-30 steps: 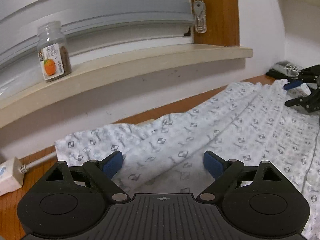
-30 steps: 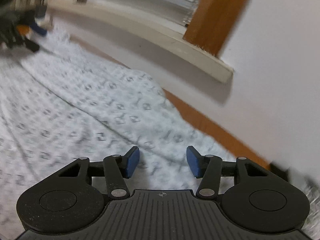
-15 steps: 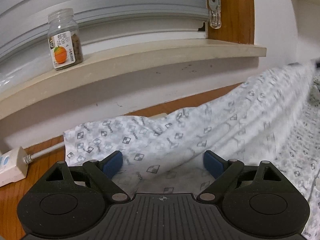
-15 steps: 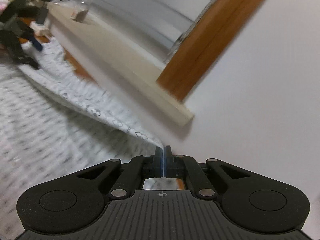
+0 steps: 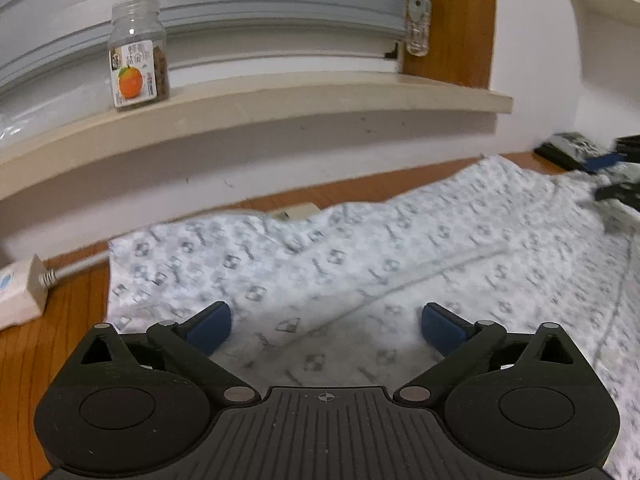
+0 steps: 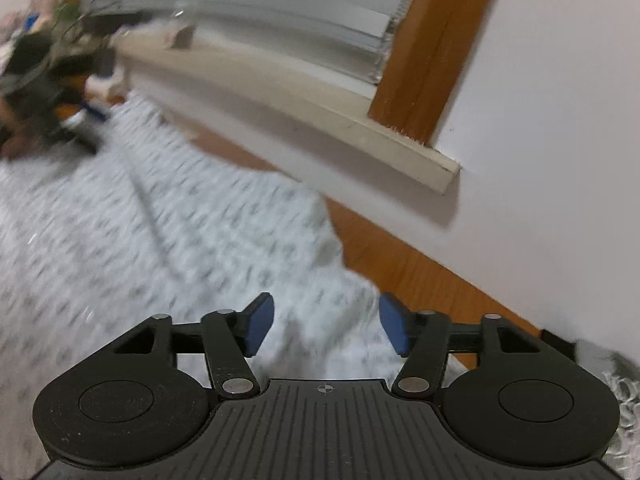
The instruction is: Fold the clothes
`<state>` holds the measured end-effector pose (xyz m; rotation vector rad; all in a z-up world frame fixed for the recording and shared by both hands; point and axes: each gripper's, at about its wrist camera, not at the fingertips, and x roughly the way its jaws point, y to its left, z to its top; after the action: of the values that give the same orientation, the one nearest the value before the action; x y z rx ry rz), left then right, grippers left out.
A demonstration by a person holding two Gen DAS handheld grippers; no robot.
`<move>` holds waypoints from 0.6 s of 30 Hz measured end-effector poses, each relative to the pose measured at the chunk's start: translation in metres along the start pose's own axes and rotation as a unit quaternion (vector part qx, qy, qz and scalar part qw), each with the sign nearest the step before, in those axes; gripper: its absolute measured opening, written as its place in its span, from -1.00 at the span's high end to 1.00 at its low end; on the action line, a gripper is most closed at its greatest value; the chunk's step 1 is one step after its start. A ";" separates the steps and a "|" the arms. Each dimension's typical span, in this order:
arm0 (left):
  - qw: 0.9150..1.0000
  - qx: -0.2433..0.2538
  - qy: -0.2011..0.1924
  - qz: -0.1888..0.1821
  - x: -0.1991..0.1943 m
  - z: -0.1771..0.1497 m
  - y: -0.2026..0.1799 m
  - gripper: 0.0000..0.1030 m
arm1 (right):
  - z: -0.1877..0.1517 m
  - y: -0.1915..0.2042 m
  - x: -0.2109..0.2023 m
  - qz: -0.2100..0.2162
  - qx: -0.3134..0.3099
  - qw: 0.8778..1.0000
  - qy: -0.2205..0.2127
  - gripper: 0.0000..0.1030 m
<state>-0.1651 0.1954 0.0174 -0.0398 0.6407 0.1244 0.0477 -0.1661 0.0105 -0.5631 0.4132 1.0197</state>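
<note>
patterned garment (image 5: 360, 264): spread flat across wooden tabletop (image 5: 52, 344), far edge close below white wall and window sill (image 5: 280, 100). near-left corner lying just short of white power adapter (image 5: 16, 296) and its cable.

change since half a second ago: far edge lifted in a taut ridge toward the right then, now dropped and lying flat with a fold line running diagonally across the cloth. right gripper (image 6: 326, 322) pressed fully together on the edge then; now parted and opening, blue pads clear of the fabric, cloth beneath but nothing pinched. right gripper also visible at the far right of the left wrist view (image 5: 616, 172), blurred, above the garment's far-right corner.

left gripper (image 5: 326, 328): tongs spread wide and opening further, hovering over the near-left part of the garment, pads not pressing on anything.

meaning for the task: one fold judged completed and released; garment free of both grippers. next step judged as choosing a new edge or corner for the following fold. risk: loose layer shifting if brushed by either tool during repositioning.

other items: glass jar (image 5: 138, 56) with orange label standing on the sill, well apart from the garment; blind cord weight (image 5: 418, 28) hanging beside wooden frame (image 5: 452, 20).
</note>
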 end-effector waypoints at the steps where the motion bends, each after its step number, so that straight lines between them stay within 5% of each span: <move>1: 1.000 0.000 0.001 -0.004 -0.002 -0.002 -0.001 -0.98 | 0.000 -0.003 0.011 0.001 0.013 1.000 0.000 -0.15; 5: 1.000 0.007 -0.013 -0.015 -0.015 -0.003 0.002 -0.98 | -0.010 -0.013 0.048 -0.002 0.068 0.998 0.000 -0.16; 10: 0.997 -0.019 -0.072 0.025 -0.029 0.022 0.042 -0.75 | -0.018 -0.026 0.054 -0.002 0.094 0.996 -0.008 -0.33; 12: 0.996 -0.037 -0.062 0.052 -0.022 0.029 0.066 -0.29 | -0.018 -0.026 0.053 -0.007 0.093 0.996 -0.005 -0.37; 18: 0.994 -0.058 -0.011 0.092 0.013 0.023 0.099 -0.26 | -0.017 -0.022 0.051 -0.021 0.084 0.996 -0.003 -0.45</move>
<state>-0.1536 0.2968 0.0281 -0.0907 0.6142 0.3399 0.0901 -0.1507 -0.0268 -0.4163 0.4754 0.9371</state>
